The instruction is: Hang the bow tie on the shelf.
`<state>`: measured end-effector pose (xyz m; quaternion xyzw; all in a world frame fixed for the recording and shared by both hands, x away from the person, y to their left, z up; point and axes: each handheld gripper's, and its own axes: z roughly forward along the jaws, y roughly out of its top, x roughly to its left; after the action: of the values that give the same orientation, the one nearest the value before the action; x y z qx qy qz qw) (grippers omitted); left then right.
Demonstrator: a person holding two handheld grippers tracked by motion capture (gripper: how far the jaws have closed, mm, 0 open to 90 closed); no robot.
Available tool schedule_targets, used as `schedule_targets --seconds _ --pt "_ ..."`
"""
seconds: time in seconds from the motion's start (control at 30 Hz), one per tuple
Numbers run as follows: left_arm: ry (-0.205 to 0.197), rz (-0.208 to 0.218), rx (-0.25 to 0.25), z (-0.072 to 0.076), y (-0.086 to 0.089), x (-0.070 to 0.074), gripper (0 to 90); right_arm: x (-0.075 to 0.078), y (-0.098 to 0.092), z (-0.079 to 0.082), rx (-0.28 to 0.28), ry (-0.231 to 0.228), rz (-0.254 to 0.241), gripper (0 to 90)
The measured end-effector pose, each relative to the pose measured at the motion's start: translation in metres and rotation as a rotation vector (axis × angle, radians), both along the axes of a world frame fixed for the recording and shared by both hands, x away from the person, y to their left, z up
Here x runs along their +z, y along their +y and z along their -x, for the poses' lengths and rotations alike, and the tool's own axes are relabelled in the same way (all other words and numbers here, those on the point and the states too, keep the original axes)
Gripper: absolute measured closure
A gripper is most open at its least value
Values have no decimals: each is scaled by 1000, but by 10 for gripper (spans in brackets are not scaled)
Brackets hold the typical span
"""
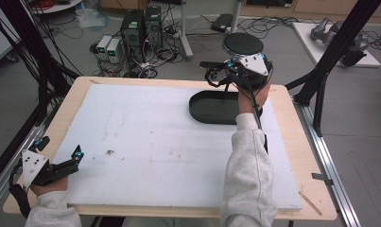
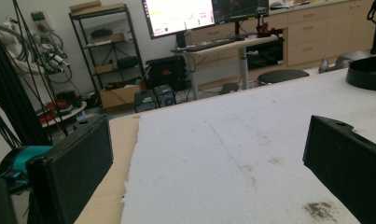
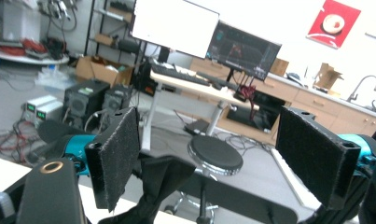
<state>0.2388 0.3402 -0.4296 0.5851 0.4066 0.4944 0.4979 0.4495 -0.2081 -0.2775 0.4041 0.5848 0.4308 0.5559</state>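
A black oval tray (image 1: 208, 109) lies at the far right of the white foam board (image 1: 155, 151); it also appears in the left gripper view (image 2: 368, 73). My right gripper (image 1: 208, 71) is held in the air above the tray's far edge and points left. In the right gripper view its jaws stand wide apart (image 3: 209, 126), and a dark crumpled cloth-like thing (image 3: 163, 181) hangs low between them, gripped by neither pad. My left gripper (image 1: 60, 147) rests at the board's near left corner, open and empty (image 2: 209, 140).
The foam board covers most of a wooden table (image 1: 297, 156). A round black stool (image 1: 242, 43) stands just beyond the far edge, with computer towers (image 1: 134, 28) and cables on the floor. Black frame posts (image 1: 330, 61) flank the table.
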Motion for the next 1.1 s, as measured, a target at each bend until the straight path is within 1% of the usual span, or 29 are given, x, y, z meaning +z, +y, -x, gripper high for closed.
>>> schedule_targets --seconds 0.03,0.07,0.13,0.17,0.2,0.23,0.27,0.3,0.33,0.37,0.4,0.43,0.47,0.5,0.53,0.57,0.6,0.63,0.7,0.77,0.87,0.93,0.97,1.0,1.1 --pt "0 -1 1 0 0 0 18 3 0 4 -1 -15 0 183" --pt "0 0 2 0 0 0 18 3 0 4 -1 -15 0 183" --pt "1 -1 1 0 0 0 18 10 -2 11 10 -30 -2 114" --pt "3 -1 0 0 0 0 18 13 -2 15 12 -46 -6 114" --pt "2 1 0 0 -1 0 17 20 -4 24 5 -70 -8 114" --pt "3 1 1 -1 -1 0 17 20 -4 24 5 -70 -8 114" --pt "7 -1 3 -1 -1 0 18 24 -6 30 1 -84 -11 114" --pt "10 -3 6 -1 -1 0 18 27 -8 34 -4 -99 -18 113" --pt "11 -3 7 -1 -1 -1 18 32 -11 43 2 -117 -35 113" --pt "8 -1 5 -1 -1 0 18 32 -11 43 2 -117 -35 113" --pt "6 0 6 -1 -1 0 18 36 -15 53 14 -131 -51 111" --pt "5 0 6 -1 -1 0 18 36 -15 53 14 -131 -51 111" --pt "5 1 6 -1 -1 0 18 37 -16 58 20 -136 -55 110" --pt "5 1 6 -1 -1 -1 18 40 -21 72 29 -153 -53 110" --pt "6 0 6 -1 -1 -1 18 41 -23 77 28 -159 -53 110" --pt "6 -1 5 0 -1 -1 18 41 -23 77 28 -159 -53 110" --pt "5 -1 5 0 -1 -1 18 42 -24 83 27 -153 -63 111" --pt "5 -1 5 0 -1 -1 18 42 -26 88 28 -162 -64 111" --pt "6 -2 6 -1 -1 -1 18 44 -31 101 49 -184 -107 111" --pt "8 -2 5 -1 -1 -1 18 47 -36 114 45 -193 -118 111" --pt "1 -3 0 -1 -2 -1 18 48 -43 130 29 -196 -115 111" --pt "5 -5 -3 0 -2 -1 18 47 -49 139 22 -200 -118 111" --pt "5 -4 -4 0 -2 -1 18 45 -56 151 3 -209 -120 111" --pt "5 -4 -4 0 -2 -1 18 45 -56 151 3 -209 -120 111" --pt "-2 -3 -5 0 -2 -1 18 42 -64 165 -13 -219 -130 111"
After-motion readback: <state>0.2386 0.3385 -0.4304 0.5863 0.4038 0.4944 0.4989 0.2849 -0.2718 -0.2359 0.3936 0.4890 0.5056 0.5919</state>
